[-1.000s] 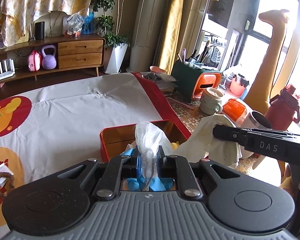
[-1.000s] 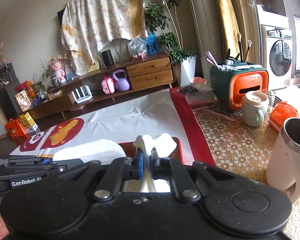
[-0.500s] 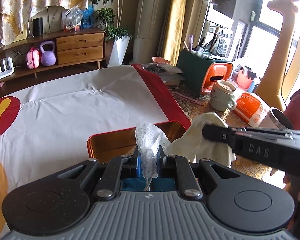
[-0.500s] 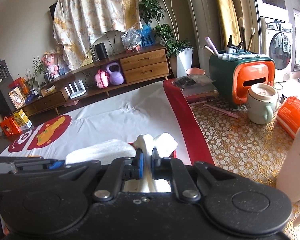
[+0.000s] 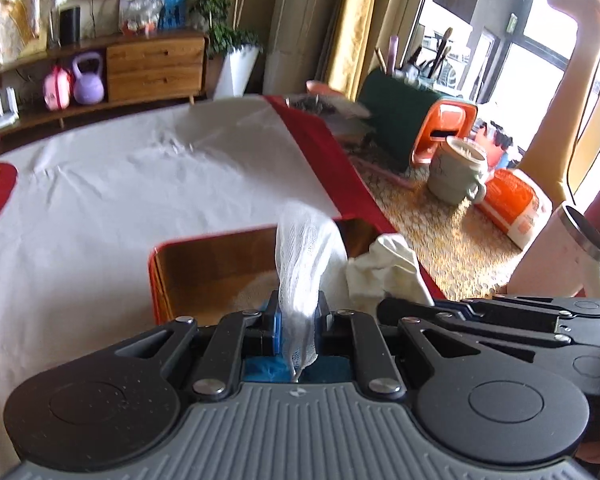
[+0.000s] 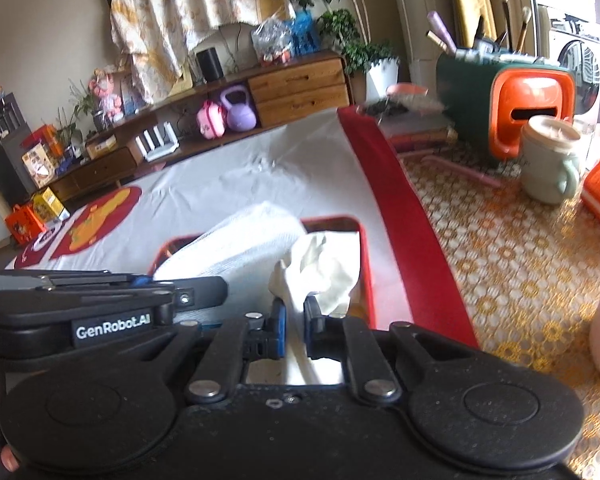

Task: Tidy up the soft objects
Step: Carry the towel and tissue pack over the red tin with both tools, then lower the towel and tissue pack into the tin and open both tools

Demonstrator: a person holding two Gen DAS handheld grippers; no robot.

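Left claw (image 5: 298,320): pressed together on the white mesh cloth (image 5: 308,248), which stands up between the blue-padded fingers (image 5: 275,326) and fans out above them.
Right claw (image 6: 295,326): pinching the cream cloth (image 6: 320,272), whose crumpled end rises past the fingertips; in the left wrist view this claw (image 5: 384,308) lies at 3 o'clock of the left one, close beside it.
White mesh cloth: over the open red tin (image 5: 220,264), held above its gold-toned inside; in the right wrist view it (image 6: 240,248) spreads at 10 o'clock of the cream cloth and covers much of the tin's opening.
Cream cloth: at the tin's right end, at 2 o'clock of the left claw (image 5: 384,270); whether it touches the tin's wall cannot be told.
Red tin: rests on the white sheet (image 5: 140,192) with its red border, which covers the counter; its rim (image 6: 362,240) shows beyond both cloths.
Counter, 1 to 3 o'clock: patterned yellow cover (image 6: 512,264) carrying a pale green mug (image 6: 550,160), an orange and green organizer (image 6: 512,100) holding brushes, and an orange pack (image 5: 514,204).
Sharpness: both views are slightly blurred.
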